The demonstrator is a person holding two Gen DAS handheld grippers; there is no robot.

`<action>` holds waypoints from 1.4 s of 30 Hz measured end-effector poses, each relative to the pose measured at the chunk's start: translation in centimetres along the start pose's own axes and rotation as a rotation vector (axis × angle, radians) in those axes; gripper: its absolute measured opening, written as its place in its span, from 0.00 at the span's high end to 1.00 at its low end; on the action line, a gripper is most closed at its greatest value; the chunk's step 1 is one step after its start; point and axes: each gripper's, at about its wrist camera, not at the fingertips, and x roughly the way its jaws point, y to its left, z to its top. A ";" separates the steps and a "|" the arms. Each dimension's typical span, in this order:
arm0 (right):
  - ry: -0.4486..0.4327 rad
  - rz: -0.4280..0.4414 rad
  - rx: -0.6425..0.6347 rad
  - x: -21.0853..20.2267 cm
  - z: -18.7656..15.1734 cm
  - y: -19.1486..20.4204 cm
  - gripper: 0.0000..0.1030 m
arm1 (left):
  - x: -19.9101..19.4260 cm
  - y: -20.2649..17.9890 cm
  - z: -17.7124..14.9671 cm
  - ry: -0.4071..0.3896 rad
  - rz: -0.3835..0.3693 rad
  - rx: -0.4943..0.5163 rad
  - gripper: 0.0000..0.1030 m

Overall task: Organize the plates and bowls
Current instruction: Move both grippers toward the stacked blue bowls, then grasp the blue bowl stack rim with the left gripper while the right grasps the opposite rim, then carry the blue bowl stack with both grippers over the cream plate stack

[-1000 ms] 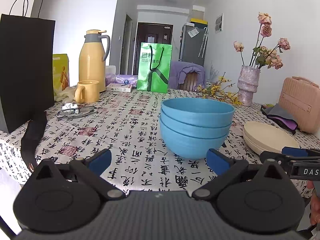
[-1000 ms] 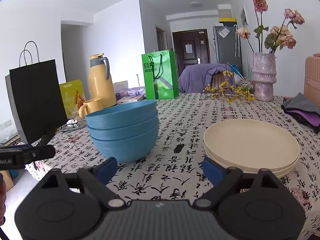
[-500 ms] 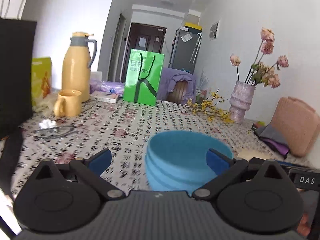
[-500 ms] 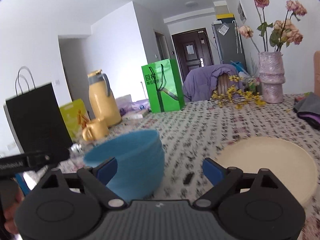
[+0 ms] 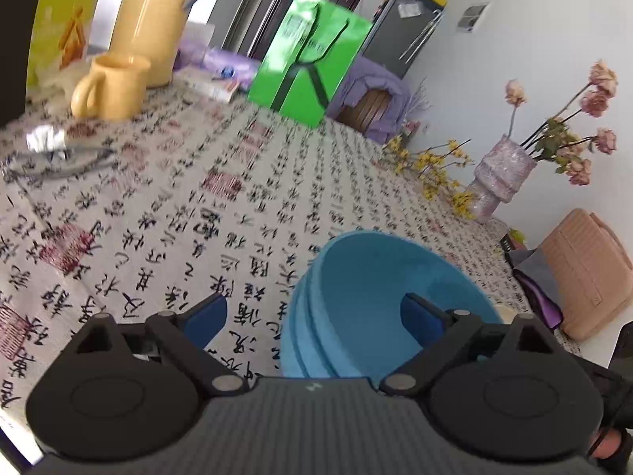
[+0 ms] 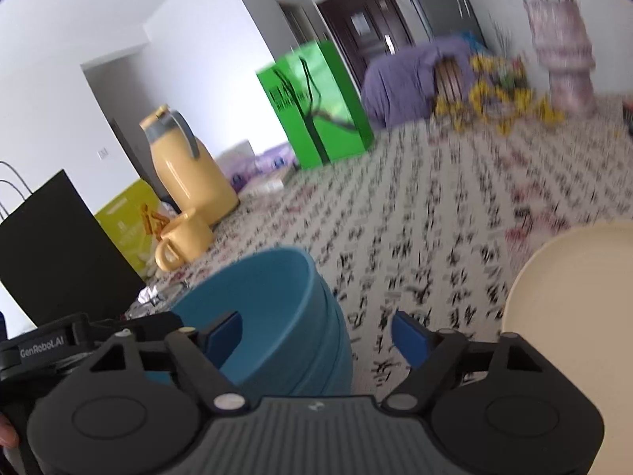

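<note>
A stack of blue bowls stands on the patterned tablecloth. My left gripper straddles the stack's left wall, one pad inside the top bowl and one outside. Its jaws are closing and the pads stand clear of the wall. My right gripper straddles the right wall of the bowls the same way, jaws closing, pads apart from the wall. Cream plates lie to the right of the bowls. The left gripper's body shows at the left edge of the right wrist view.
Behind the bowls stand a yellow mug, a yellow thermos and a green bag. A vase of dried flowers and a pink case are at the right. A black bag stands at the left.
Both grippers have come forward to the bowl stack and rolled inward. Each now has a bowl wall between its fingers, and both jaws stand narrower than before.
</note>
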 end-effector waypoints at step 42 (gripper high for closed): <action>-0.002 0.029 -0.051 -7.6 -5.7 1.2 0.77 | -6.0 -4.2 -6.2 -0.013 0.033 0.014 0.66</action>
